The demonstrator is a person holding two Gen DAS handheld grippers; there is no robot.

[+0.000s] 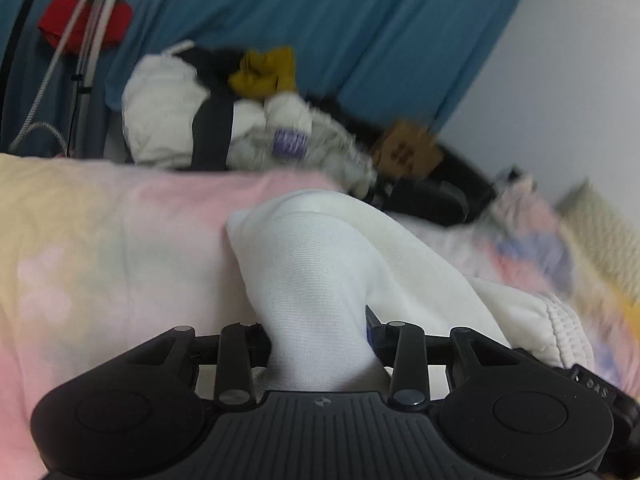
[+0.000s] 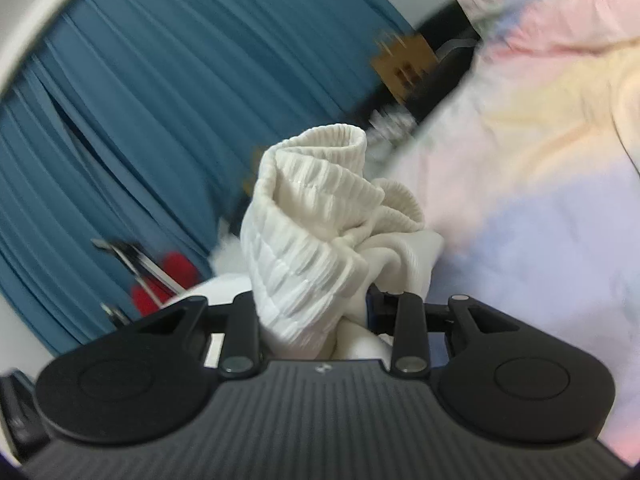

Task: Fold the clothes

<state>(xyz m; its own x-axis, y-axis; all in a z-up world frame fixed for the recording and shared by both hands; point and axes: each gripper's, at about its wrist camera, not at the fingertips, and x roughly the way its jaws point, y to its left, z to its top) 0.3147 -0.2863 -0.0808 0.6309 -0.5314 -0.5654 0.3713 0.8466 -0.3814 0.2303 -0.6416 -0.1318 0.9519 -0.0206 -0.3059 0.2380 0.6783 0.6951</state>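
— Two grippers, one white garment (image 1: 320, 264) between them. Progress?

— Early, I judge. My left gripper (image 1: 318, 336) is clamped on smooth white cloth; the rest trails rightward onto the pastel sheet (image 1: 100, 248). My right gripper (image 2: 314, 320) is closed on the bunched ribbed cuff (image 2: 320, 184), lifted off the sheet. No crease laid that I can see; spreading flat and folding remain.

— Surroundings, left to right?

— Left view: tripod legs (image 1: 86, 52), red item (image 1: 84, 22), clothes pile (image 1: 216, 116), cardboard box (image 1: 408, 148), dark object (image 1: 432, 200). Blue curtain (image 1: 340, 20) behind.

— Obstructions?

— Pile sits near the far edge, apart from the garment. Sheet near me looks free. Frames are blurred.
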